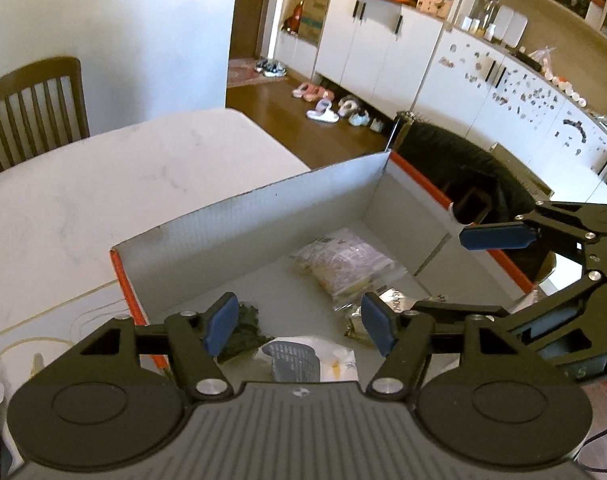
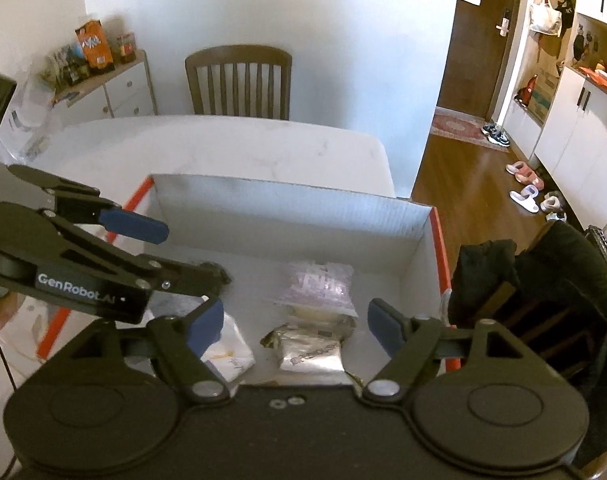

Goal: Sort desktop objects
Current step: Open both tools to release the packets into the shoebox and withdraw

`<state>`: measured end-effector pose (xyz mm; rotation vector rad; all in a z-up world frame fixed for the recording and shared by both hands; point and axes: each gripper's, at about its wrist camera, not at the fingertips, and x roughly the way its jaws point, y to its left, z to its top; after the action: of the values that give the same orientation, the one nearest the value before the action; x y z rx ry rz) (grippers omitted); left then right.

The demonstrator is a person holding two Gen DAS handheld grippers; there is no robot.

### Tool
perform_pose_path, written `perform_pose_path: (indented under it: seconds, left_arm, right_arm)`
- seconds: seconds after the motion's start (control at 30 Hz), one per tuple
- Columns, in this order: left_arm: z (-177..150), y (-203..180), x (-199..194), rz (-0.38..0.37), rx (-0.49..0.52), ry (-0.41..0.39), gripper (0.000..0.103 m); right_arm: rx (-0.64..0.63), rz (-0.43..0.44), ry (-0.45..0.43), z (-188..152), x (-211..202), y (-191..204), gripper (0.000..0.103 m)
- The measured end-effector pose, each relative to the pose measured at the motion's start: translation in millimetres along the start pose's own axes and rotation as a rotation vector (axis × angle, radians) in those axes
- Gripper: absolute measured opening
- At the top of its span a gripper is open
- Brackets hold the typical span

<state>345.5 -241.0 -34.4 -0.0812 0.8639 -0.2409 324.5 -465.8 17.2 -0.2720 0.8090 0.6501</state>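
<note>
- Your left tool (image 1: pixel 299 328) hangs spread wide, empty, over the cardboard box (image 1: pixel 239 220).
- Your right tool (image 2: pixel 295 326), likewise agape, hovers above the box's silver foil packet (image 2: pixel 309 350).

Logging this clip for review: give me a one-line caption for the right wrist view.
Open right tongs over a cardboard box holding a silver packet and clear bag.

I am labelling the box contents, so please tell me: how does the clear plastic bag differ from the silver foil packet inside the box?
The clear plastic bag is see-through, showing pale contents and purplish print; the silver foil packet is opaque and shiny. The bag looks larger than the packet. The bag lies nearer the far wall of the box; the packet lies nearer the camera. Both lie flat on the box floor, side by side, ungripped.
</note>
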Motion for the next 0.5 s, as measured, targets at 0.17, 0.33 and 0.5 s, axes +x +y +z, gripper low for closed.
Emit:
perform_pose_path:
  seconds: [0.17,0.33,0.5]
  left_arm:
    - [-7.8,1.0,-23.6,-0.012,0.005,-0.04,0.067]
    - [-18.4,7.5,-46.1,-0.016,0.012,-0.071,0.071]
    - [-32.1,19.2,-72.9,-0.024,0.009,-0.103,0.071]
  right_arm:
    - [0.045,0.008,-0.027,-0.4,-11.5,3.7,0.086]
    - [0.073,0.012,-0.05,-1.9,-21.5,14.1,0.088]
    - [0.109,0.01,-0.083,-3.5,-33.2,26.0,0.09]
